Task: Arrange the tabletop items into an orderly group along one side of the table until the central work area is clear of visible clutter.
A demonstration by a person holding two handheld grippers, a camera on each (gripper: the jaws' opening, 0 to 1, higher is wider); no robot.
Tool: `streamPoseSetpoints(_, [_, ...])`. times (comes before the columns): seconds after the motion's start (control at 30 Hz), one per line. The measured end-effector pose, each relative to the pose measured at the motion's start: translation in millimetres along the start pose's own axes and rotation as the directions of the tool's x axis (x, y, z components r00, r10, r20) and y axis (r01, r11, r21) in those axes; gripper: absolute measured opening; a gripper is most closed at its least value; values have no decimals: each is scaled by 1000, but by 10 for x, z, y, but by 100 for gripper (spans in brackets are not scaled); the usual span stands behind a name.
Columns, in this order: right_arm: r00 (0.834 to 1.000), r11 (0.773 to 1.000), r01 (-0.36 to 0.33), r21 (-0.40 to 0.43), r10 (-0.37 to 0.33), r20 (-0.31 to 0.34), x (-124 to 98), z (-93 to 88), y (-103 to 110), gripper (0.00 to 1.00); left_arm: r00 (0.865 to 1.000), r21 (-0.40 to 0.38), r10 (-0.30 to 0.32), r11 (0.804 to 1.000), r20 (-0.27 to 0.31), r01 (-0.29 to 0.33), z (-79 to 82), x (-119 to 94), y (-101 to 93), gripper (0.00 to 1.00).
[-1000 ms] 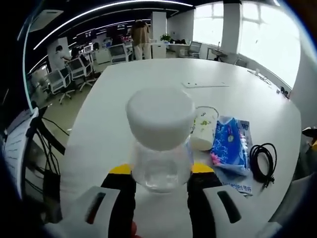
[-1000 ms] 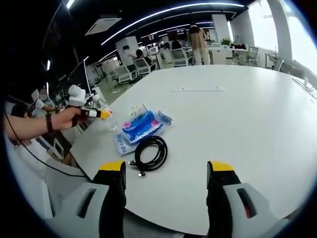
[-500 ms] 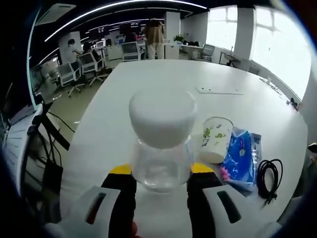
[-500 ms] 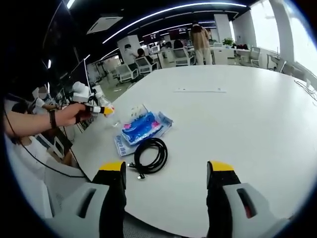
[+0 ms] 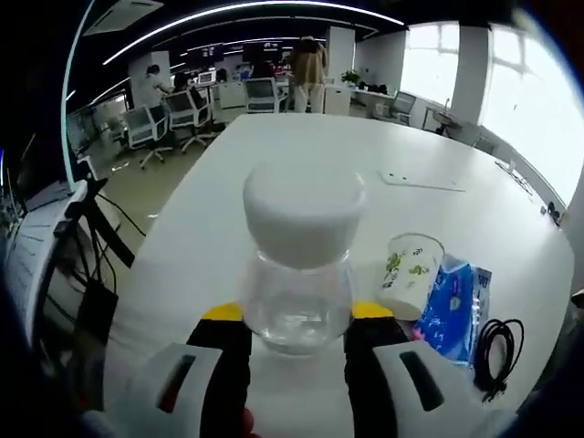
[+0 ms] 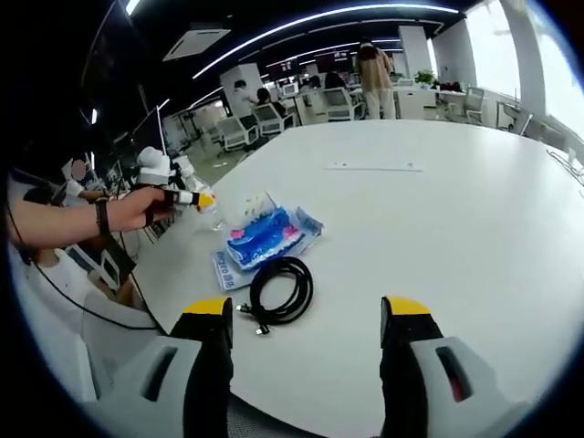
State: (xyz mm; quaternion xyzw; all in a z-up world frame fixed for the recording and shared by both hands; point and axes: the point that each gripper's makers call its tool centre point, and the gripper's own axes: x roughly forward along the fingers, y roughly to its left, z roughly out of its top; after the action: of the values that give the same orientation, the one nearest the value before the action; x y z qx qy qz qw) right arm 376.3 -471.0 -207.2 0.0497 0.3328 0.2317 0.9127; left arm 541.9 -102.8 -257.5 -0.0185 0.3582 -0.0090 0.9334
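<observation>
In the left gripper view, the left tongs (image 5: 297, 319) sit nearest the camera, their yellow-tipped jaws clenched on the lower body of a clear plastic jar (image 5: 298, 297) with a broad white screw cap (image 5: 303, 216). The jar is upright and looks empty. Whether its base touches the white surface (image 5: 274, 155) or hangs just above it cannot be told.

Taking the jar as the landmark: just beyond it and to its right stands a white paper cup (image 5: 409, 274) with green print, upright. Touching or nearly touching the cup's far side lies a blue tissue pack (image 5: 453, 299), and past that, near the surface's edge, a coiled black cable (image 5: 495, 354).

In the right gripper view, the right tongs (image 6: 306, 315) are released, jaws spread wide with nothing between them, hovering over the surface's near edge. Ahead of them lies the cable (image 6: 279, 292), then the tissue pack (image 6: 265, 235), and farther left the person's hand (image 6: 146, 208) with the left tongs.

Farther off stretch the bare central surface and an office with chairs and people.

The likely risk is the jar tipping: its heavy-looking cap sits high above the grip, so a tilted or early release could topple it into the cup. Smooth plastic may also slip in the jaws.
</observation>
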Motion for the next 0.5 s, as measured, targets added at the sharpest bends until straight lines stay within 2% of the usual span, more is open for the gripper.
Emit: streamPoseSetpoints(0.5, [1000,1000,11,4,-11,1,-55,-30,-29,65,1000,-39,-8,999,15,8,6,7,-7,41])
